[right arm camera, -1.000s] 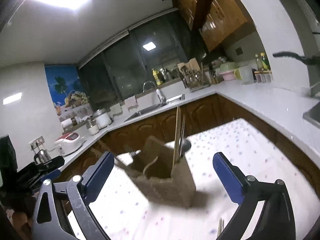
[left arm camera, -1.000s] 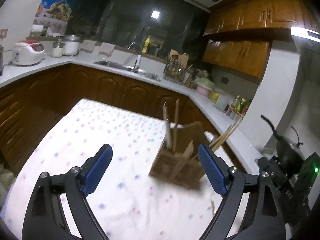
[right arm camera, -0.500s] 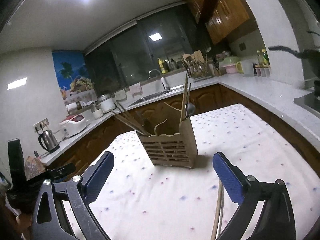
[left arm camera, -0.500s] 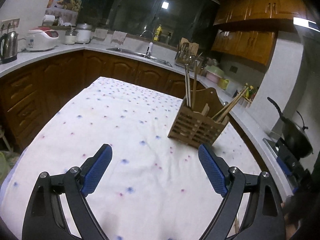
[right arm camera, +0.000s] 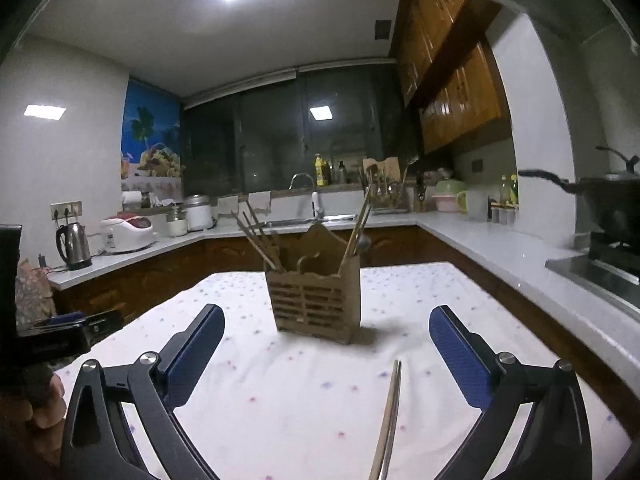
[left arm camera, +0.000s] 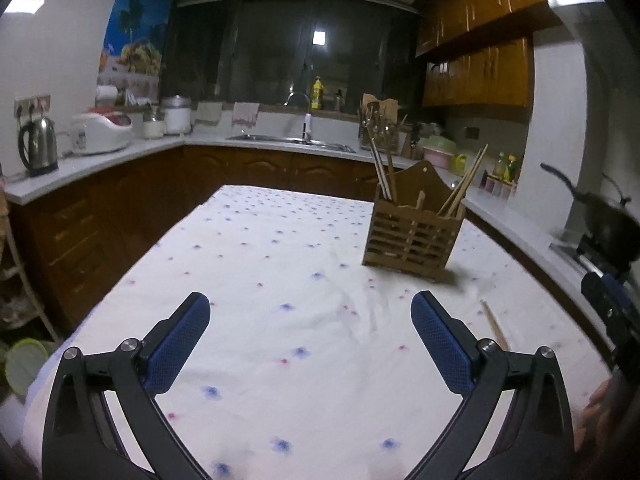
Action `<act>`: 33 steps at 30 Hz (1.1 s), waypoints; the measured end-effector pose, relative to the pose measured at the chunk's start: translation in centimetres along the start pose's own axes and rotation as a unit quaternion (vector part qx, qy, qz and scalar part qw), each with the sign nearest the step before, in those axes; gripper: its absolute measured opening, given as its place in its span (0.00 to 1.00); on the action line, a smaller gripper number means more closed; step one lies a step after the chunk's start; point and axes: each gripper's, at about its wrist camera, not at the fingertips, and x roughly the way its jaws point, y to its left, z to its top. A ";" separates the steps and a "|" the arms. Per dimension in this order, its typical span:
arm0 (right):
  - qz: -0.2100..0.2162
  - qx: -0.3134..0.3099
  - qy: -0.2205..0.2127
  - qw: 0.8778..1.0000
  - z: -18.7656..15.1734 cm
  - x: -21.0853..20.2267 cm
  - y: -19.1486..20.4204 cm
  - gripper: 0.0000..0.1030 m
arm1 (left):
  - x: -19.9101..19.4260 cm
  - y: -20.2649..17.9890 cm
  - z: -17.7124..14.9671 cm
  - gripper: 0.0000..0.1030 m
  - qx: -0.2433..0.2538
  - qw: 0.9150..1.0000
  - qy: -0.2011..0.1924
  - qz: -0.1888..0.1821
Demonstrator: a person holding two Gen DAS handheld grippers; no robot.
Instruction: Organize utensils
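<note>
On the far left a steel kettle [left arm camera: 38, 146] and a white rice cooker [left arm camera: 102, 132] stand on the grey kitchen counter [left arm camera: 120, 152] against the wall. In front of them the worktop [left arm camera: 256, 264] is covered by a white cloth with small blue and pink dots.

The left gripper [left arm camera: 310, 320] hangs low over the near part of that cloth; its blue fingers [left arm camera: 178, 344] are wide and opening, with only bare cloth between them.

Further right and deeper on the worktop stands a slatted wooden holder [left arm camera: 412, 236], upright, with chopsticks [left arm camera: 382, 172] leaning out of its compartments. A loose pair of chopsticks [right arm camera: 390, 420] lies flat on the cloth in front of the holder, well apart from it, its tips pointing toward the holder.

The right gripper [right arm camera: 326, 340] faces the holder, its blue fingers [right arm camera: 460, 354] spread wide and gripping nothing; the loose chopsticks lie on the cloth below the gap between them, nearer the right finger.

At the far right a dark wok [right arm camera: 608, 196] sits on the stove.
</note>
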 end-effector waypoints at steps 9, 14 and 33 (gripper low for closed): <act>-0.006 0.007 0.013 1.000 -1.8 -0.3 -1.2 1.00 | 0.2 -0.8 -1.6 1.00 0.019 1.000 -0.002 0.019; -0.006 0.008 0.017 1.000 -2.3 -0.5 -1.4 1.00 | 0.2 -1.8 -1.9 1.00 0.039 0.999 -0.003 0.026; 0.004 0.008 0.021 1.000 -2.8 -1.1 -1.3 1.00 | -0.7 -2.6 -2.6 1.00 0.056 0.997 -0.015 0.053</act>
